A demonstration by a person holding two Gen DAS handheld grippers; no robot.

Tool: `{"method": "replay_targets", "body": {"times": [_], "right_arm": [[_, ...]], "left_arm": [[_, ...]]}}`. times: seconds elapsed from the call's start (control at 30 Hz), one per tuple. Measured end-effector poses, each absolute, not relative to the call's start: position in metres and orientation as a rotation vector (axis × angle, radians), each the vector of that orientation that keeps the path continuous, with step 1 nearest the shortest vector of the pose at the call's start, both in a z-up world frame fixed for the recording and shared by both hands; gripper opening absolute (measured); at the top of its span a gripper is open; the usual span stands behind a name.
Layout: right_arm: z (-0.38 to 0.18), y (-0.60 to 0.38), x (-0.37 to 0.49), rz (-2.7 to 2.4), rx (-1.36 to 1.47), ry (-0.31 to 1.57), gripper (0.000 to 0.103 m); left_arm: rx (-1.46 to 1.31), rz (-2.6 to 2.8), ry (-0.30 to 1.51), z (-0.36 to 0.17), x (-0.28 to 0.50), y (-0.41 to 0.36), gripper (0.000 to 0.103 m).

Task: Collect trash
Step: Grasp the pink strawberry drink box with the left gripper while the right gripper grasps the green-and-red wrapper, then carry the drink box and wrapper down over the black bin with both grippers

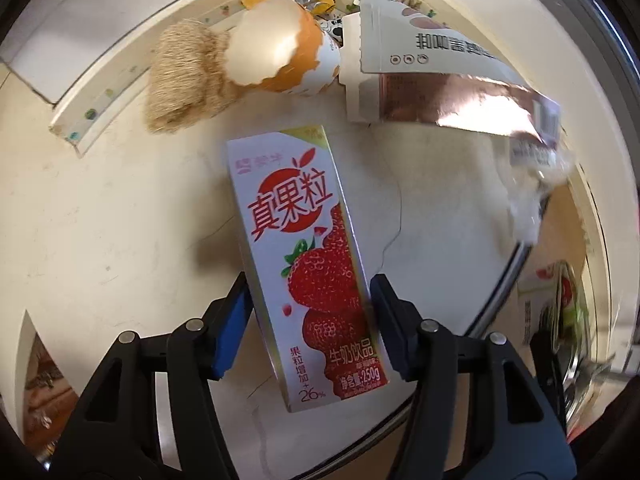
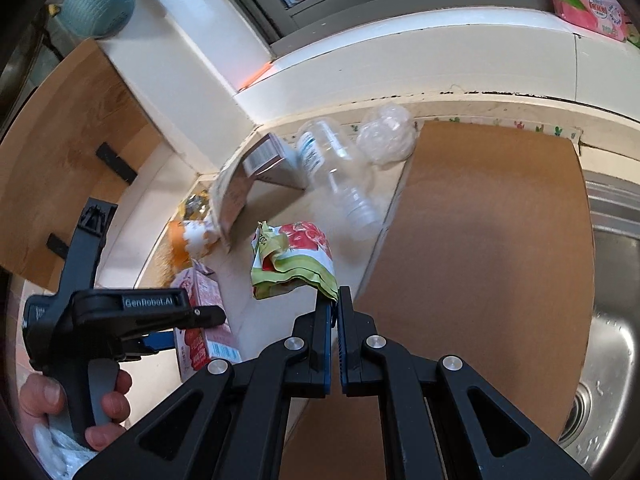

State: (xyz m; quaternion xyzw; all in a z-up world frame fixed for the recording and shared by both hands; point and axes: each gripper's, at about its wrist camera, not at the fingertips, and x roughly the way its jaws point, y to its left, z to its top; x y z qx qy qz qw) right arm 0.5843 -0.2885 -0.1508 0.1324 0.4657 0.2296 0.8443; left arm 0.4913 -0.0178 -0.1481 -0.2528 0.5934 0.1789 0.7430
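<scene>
- Left tongs (image 1: pixel 310 312): jaws on either side of the strawberry milk carton (image 1: pixel 308 264), which lies flat on the desk (image 1: pixel 100 220); whether they grip it cannot be told.
- Right tongs (image 2: pixel 334 312): jaws pinched on the crumpled green-and-red wrapper (image 2: pixel 294 260), held above the desk.
- Behind the carton: broken eggshell (image 1: pixel 276 52), tan fibre wad (image 1: pixel 184 76), foil-lined pouch (image 1: pixel 448 76).
- Far corner: clear plastic bottle (image 2: pixel 336 168).
</scene>
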Motion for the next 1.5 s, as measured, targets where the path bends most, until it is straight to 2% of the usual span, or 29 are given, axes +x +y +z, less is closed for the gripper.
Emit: {"method": "replay_targets", "body": {"times": [0.43, 0.9, 1.23, 1.5], "right_arm": [[-0.103, -0.265, 0.471, 0.474, 0.258, 0.931, 0.003], [-0.068, -0.208, 0.253, 0.424, 0.283, 0.880, 0.003], [-0.086, -0.166, 0.109, 0.446, 0.234, 0.966, 0.003], [-0.151, -0.145, 0.056, 0.466, 0.165, 1.136, 0.003]], "left_arm": [[-0.451, 0.191, 1.219, -0.098, 0.365, 0.009, 0.054], [-0.294, -0.014, 1.086, -0.051, 0.185, 0.059, 0.054], [-0.166, -0.118, 1.087, -0.082, 0.072, 0.072, 0.054], [-0.092, -0.178, 1.186, -0.146, 0.024, 0.062, 0.054]]}}
